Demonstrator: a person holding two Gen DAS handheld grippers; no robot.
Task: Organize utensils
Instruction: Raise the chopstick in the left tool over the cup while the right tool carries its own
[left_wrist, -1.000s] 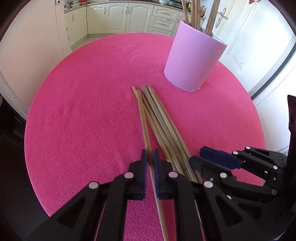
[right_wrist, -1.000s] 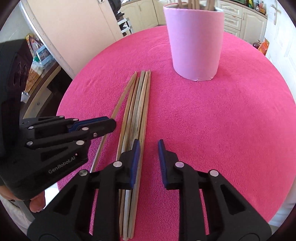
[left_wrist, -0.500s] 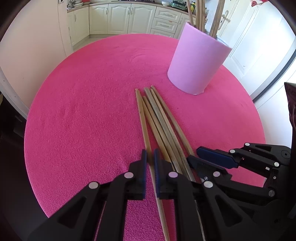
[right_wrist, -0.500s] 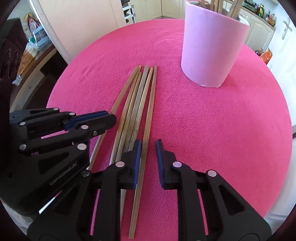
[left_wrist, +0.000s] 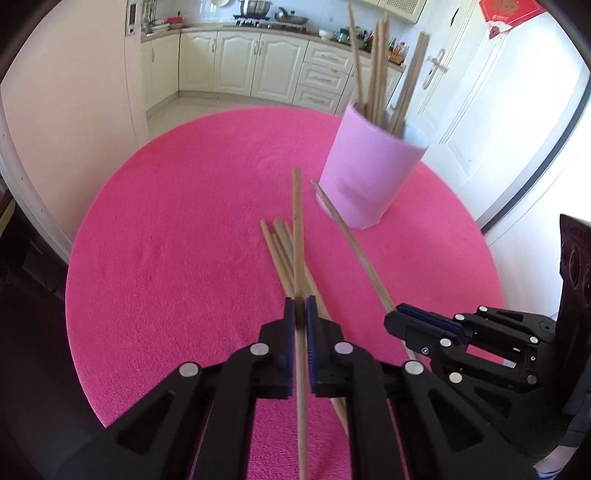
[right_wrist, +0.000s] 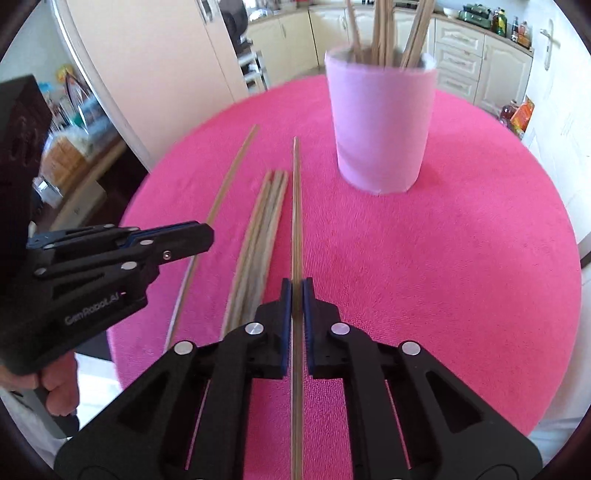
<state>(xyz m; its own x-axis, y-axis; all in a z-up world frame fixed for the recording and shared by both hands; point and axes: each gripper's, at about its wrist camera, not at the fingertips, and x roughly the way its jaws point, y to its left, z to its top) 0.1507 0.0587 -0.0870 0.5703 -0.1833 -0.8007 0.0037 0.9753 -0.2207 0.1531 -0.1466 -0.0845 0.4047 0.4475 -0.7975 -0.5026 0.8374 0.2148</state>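
My left gripper (left_wrist: 300, 308) is shut on one long wooden chopstick (left_wrist: 297, 229), lifted above the pink table. My right gripper (right_wrist: 297, 291) is shut on another chopstick (right_wrist: 296, 206), also raised. In the left wrist view the right gripper (left_wrist: 397, 317) holds its stick (left_wrist: 351, 240) to my right. In the right wrist view the left gripper (right_wrist: 199, 236) holds its stick (right_wrist: 231, 177) on the left. A few chopsticks (right_wrist: 264, 221) still lie on the cloth between them. The pink cup (right_wrist: 382, 125) with several chopsticks standing in it is upright ahead.
The round table (left_wrist: 166, 258) is covered with a pink cloth; its edge drops off on the left and the near side. Kitchen cabinets (left_wrist: 240, 66) and a white door (left_wrist: 498, 110) stand beyond it.
Both grippers have closed on one chopstick each and lifted them off the cloth. The views have risen and tilted up toward the cup.
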